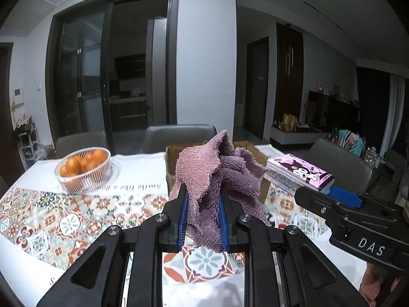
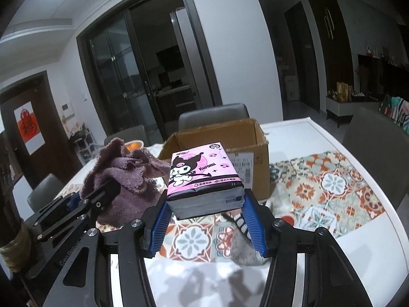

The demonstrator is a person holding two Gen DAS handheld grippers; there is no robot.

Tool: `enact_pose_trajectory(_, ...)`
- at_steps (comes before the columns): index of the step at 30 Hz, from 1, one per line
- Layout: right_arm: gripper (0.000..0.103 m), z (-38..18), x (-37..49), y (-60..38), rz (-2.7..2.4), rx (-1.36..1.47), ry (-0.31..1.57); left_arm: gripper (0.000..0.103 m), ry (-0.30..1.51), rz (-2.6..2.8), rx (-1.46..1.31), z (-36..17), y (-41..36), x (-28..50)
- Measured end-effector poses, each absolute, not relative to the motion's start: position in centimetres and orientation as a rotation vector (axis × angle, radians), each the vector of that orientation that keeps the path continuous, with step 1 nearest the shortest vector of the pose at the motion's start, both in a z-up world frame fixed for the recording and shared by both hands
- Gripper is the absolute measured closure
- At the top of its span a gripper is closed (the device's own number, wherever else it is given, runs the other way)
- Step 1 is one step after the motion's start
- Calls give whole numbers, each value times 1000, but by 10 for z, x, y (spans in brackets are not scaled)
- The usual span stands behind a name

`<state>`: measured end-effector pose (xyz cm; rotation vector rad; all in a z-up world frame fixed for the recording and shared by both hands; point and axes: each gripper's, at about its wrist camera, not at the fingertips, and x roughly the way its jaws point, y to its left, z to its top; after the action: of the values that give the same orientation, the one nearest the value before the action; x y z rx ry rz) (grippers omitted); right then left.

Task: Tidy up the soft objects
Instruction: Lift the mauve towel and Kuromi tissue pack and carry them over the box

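My left gripper [image 1: 203, 204] is shut on a crumpled purple towel [image 1: 219, 168] and holds it above the table, just in front of an open cardboard box [image 1: 251, 147]. My right gripper [image 2: 205, 202] is shut on a pink Kuromi tissue pack [image 2: 202, 171], held above the table in front of the same box [image 2: 255, 138]. The towel [image 2: 122, 174] and left gripper show at the left of the right wrist view. The tissue pack [image 1: 299, 170] shows at the right of the left wrist view.
A white basket of oranges [image 1: 84, 170] stands at the table's back left. A grey sock-like cloth [image 2: 245, 245] lies on the patterned tablecloth [image 2: 329, 181] under my right gripper. Grey chairs [image 1: 179, 138] surround the table.
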<state>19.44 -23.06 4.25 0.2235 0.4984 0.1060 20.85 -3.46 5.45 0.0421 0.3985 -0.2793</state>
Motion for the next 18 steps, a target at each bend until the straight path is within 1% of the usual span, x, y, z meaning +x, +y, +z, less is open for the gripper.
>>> enact_pose_trajectory(12,47,71,212,-238,100,220,414,81,301,-281,54,88,-39,225)
enact_pose_trajectory(18,47,82,225,-240,99,210,388,81,278,-283,49,96,-42,239)
